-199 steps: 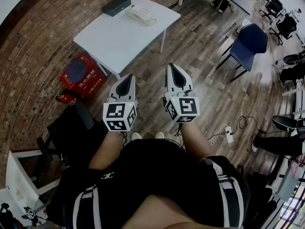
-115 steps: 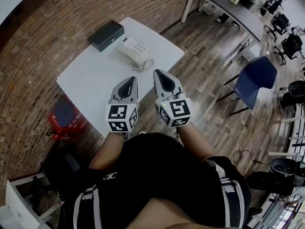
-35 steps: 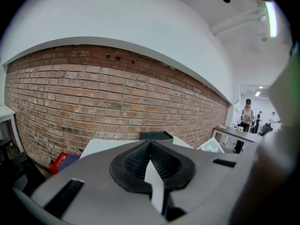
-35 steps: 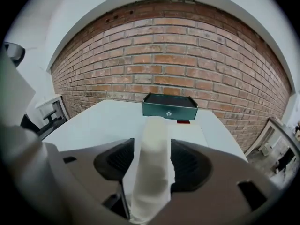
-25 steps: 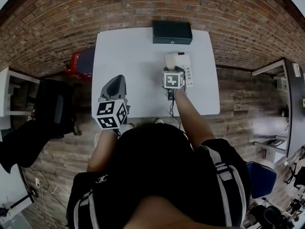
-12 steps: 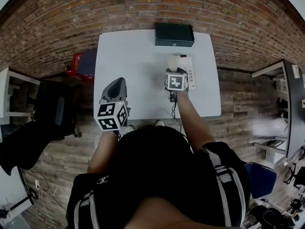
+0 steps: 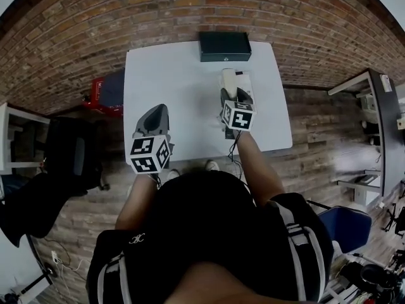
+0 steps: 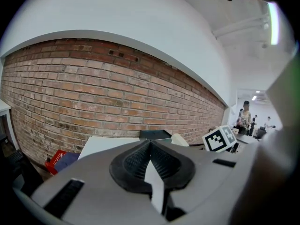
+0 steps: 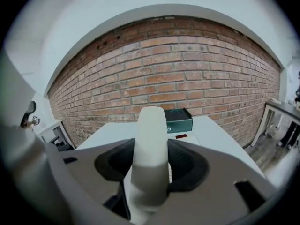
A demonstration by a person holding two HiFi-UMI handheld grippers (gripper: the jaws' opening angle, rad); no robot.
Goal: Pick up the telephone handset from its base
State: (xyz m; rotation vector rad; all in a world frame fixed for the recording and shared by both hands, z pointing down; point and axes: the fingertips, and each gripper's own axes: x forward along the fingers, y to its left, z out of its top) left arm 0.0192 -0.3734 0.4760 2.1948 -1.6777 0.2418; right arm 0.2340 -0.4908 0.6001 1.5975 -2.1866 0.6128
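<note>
Near edge: the left hand-held gripper (image 7: 156, 111) is hovering over the table's (image 7: 171, 75) front left edge, jaws clenched together on nothing, as in the frame half a second back.

The right hand-held gripper (image 7: 228, 96) is drawing back toward the person and its marker cube is sitting nearer the front edge than half a second ago. It is grasping the cream telephone handset (image 9: 151, 139) around the middle. The handset's far end is now tilting up and showing past the jaws. The base (image 9: 183, 138) is lying below and beyond the handset, on the right half of the table.

Room: bare tabletop is lying open to the left of the telephone, between the two grippers. To the right, the table's edge is running close beside the base.

Far edge: a dark box (image 7: 224, 45) is sitting against the back rim, just beyond the base. A brick wall (image 9: 187, 60) is closing off the space directly behind it.
</note>
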